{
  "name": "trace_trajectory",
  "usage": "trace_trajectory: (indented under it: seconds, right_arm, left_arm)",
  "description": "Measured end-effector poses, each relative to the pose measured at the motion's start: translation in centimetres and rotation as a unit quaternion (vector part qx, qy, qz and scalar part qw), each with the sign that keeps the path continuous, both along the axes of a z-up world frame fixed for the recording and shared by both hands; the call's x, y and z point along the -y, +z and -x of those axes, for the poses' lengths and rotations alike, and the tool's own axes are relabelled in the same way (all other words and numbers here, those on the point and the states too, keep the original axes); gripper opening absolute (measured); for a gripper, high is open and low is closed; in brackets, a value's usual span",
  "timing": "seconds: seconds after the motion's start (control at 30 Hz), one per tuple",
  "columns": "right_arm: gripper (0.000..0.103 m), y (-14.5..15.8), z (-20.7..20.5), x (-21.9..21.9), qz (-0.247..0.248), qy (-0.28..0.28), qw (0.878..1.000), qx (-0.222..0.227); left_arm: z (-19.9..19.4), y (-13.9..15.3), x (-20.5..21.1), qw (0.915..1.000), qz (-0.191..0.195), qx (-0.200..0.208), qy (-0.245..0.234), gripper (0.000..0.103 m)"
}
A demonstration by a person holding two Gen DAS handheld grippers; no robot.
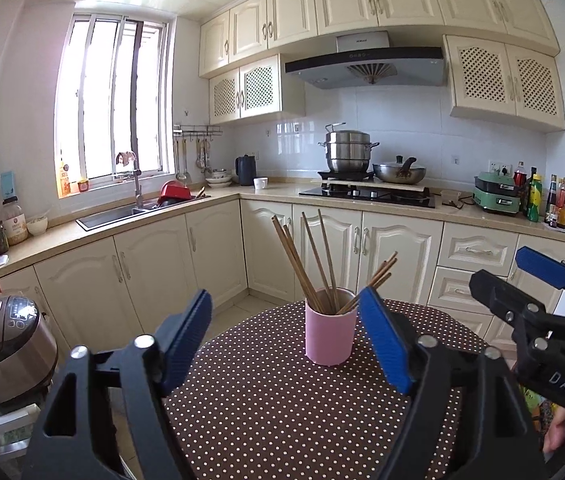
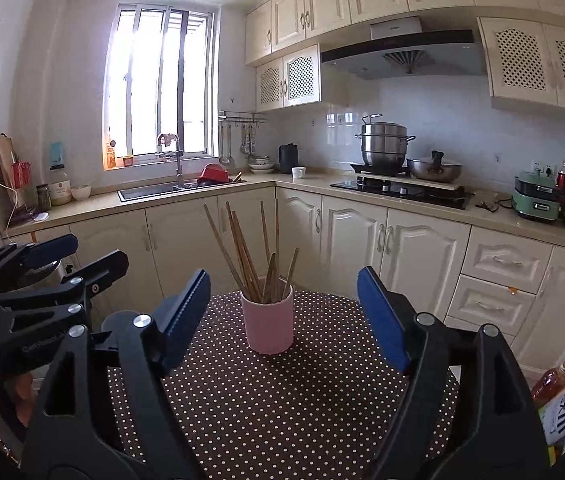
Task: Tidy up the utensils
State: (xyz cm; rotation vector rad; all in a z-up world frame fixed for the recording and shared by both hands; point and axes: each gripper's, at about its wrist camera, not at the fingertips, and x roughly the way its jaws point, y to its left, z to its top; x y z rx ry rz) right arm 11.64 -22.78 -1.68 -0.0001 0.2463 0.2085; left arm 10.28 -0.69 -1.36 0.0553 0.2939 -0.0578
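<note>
— Where do the utensils stand?

— A bundle of long brown wooden chopsticks [image 1: 314, 264] stands in a pink cylindrical cup [image 1: 329, 326], fanned out above its rim, some leaning left and a few tipped low to the right. The cup sits upright on a round table covered by a brown cloth with white polka dots [image 1: 282, 408], towards the far edge of it.

— And the grippers?

— The left gripper [image 1: 284, 330], black with blue ribbed pads, has its fingers wide apart and holds nothing. In the left wrist view the cup shows between the two pads, nearer the right one; whether that pad touches the cup or the low chopsticks cannot be told. The right gripper [image 2: 282, 314] is likewise spread wide and empty, with the cup between its pads and apart from both in its own view.

— Do the two see each other?

— Yes. The right gripper appears at the right edge of the left wrist view, off the side of the table, and the left one at the left edge of the right wrist view.

— What lies around?

— Cream cabinet doors [image 1: 218, 256] behind the table, a steel sink [image 1: 110, 216] under a bright window [image 1: 116, 108], a stacked steel steamer pot [image 1: 348, 152] and a wok on a black hob, and a grey rice cooker [image 1: 4, 348] low on the left.
</note>
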Motion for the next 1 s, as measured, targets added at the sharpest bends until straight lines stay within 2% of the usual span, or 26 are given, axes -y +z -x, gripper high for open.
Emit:
trace_trajectory:
  seconds: [0.17,0.37,0.57,1.0]
  right_arm:
    - [0.084,0.3,2.9,0.1,-0.013,-0.008,1.0,0.014]
    - [0.088,0.4,5.3,-0.5,-0.013,-0.005,0.999,0.031]
    - [0.092,0.8,6.8,-1.3,-0.009,0.009,0.999,0.047]
    - [0.093,1.1,8.1,-2.0,-0.003,0.008,0.998,0.064]
  left_arm:
    - [3.6,0.7,0.1,0.9995,-0.005,0.031,0.007,0.082]
    - [6.2,1.2,-0.4,0.999,0.012,0.042,0.002,0.083]
    - [7.7,1.5,-0.6,0.9984,-0.001,0.056,0.0,0.083]
    - [9.3,1.9,-1.1,0.9967,0.009,0.08,0.011,0.083]
